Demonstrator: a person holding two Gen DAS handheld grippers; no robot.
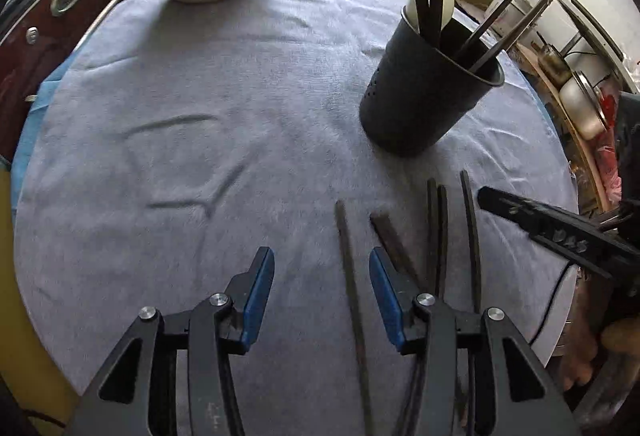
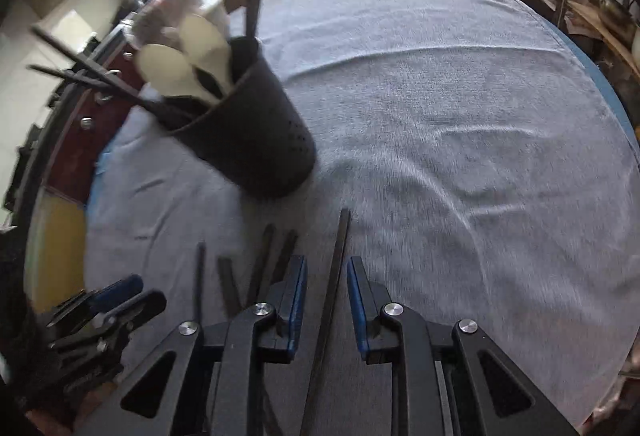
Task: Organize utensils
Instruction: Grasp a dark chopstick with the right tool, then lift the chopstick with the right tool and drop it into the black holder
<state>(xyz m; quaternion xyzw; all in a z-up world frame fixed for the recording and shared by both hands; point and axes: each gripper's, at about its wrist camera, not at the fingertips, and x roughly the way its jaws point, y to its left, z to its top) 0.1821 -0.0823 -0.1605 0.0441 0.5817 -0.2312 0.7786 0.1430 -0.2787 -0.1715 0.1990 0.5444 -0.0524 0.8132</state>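
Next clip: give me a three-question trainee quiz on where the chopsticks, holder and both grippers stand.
1. True or false: the black utensil holder already contains utensils.
2. Between the fingers of which gripper does a loose chopstick lie on the grey cloth? A) left gripper B) right gripper C) neither
3. Fill in: the left gripper is ____ (open/shut).

Key
1. True: dark chopsticks and pale spoons stand in it.
2. B: the right gripper straddles it, open, not yet clamped.
3. Open: its fingers are spread above the cloth, holding nothing.
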